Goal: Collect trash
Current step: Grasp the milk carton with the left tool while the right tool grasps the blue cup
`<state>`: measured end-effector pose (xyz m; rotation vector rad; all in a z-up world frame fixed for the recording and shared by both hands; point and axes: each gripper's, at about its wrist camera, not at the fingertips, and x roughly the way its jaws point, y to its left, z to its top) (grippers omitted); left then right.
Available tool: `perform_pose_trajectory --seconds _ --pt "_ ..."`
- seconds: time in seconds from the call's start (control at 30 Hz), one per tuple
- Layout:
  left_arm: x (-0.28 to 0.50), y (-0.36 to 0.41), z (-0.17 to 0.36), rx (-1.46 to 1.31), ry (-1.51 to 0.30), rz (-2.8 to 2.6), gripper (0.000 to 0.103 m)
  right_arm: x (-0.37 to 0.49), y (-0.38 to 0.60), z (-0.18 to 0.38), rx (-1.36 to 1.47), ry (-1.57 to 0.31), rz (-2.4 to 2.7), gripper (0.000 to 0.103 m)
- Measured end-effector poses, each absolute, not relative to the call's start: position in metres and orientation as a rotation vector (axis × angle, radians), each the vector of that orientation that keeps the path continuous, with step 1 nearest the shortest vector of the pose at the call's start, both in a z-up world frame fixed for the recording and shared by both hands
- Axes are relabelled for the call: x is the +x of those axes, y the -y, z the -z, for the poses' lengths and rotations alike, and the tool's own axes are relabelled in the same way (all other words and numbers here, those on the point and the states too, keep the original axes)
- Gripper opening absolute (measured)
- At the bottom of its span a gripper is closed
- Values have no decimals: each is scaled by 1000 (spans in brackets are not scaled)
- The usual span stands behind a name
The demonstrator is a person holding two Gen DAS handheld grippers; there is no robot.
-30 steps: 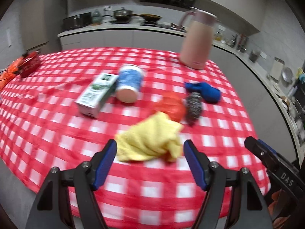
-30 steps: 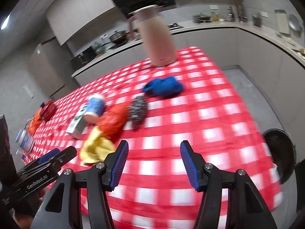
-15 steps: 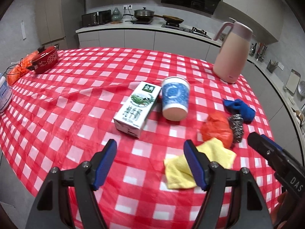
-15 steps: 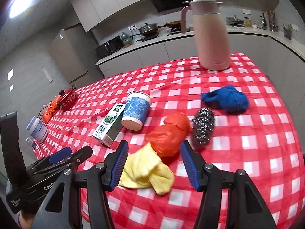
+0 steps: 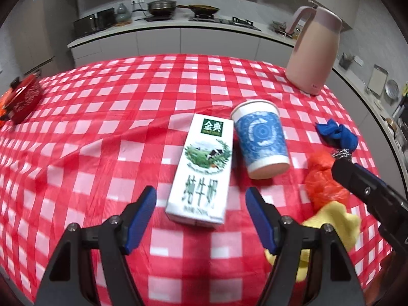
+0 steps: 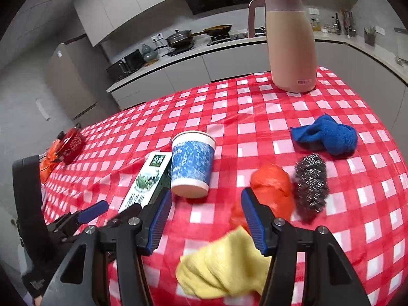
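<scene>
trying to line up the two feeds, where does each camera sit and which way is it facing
Left wrist: sits on the left gripper, facing across the table at the milk carton; its open blue fingers show, and the right gripper enters at right.
Right wrist: sits on the right gripper, facing the paper cup and orange bag; its open fingers show, left gripper at lower left.
Shared: carton, cup, bag, pink jug, checked tablecloth.

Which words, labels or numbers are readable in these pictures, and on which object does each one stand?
"金典": green label at the top of the milk carton.
"纯牛奶": large green characters lower on the same carton.
Small print under those characters: too blurred to read.
Red mark near the base of the pink jug: too small to read.
Blue paper cup: pattern only, no text.
</scene>
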<state>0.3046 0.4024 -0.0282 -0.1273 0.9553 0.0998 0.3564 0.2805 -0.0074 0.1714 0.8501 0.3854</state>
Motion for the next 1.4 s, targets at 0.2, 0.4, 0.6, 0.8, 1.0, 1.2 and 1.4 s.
perform_pose_trajectory --seconds 0.2,0.4,0.6,0.8,1.0,1.2,1.4 --pt "318 -410 36 -126 -969 -64 74 365 -300 19 133 -878 -312 59" --pt "328 -408 48 -116 -996 -46 74 374 -300 27 142 -894 -286 59" --pt "336 -410 56 -111 -990 -63 73 379 -307 30 150 -900 -299 59" --pt "341 -414 60 -107 -991 -78 73 386 -313 36 149 -911 -309 59" --pt "344 -423 59 -106 -971 -90 59 392 -321 37 145 -913 -322 59" --pt "344 -434 59 -123 -967 -108 59 397 -331 39 137 -919 -340 59" --pt "344 -444 61 -138 -968 -116 58 403 -342 41 127 -926 -352 59"
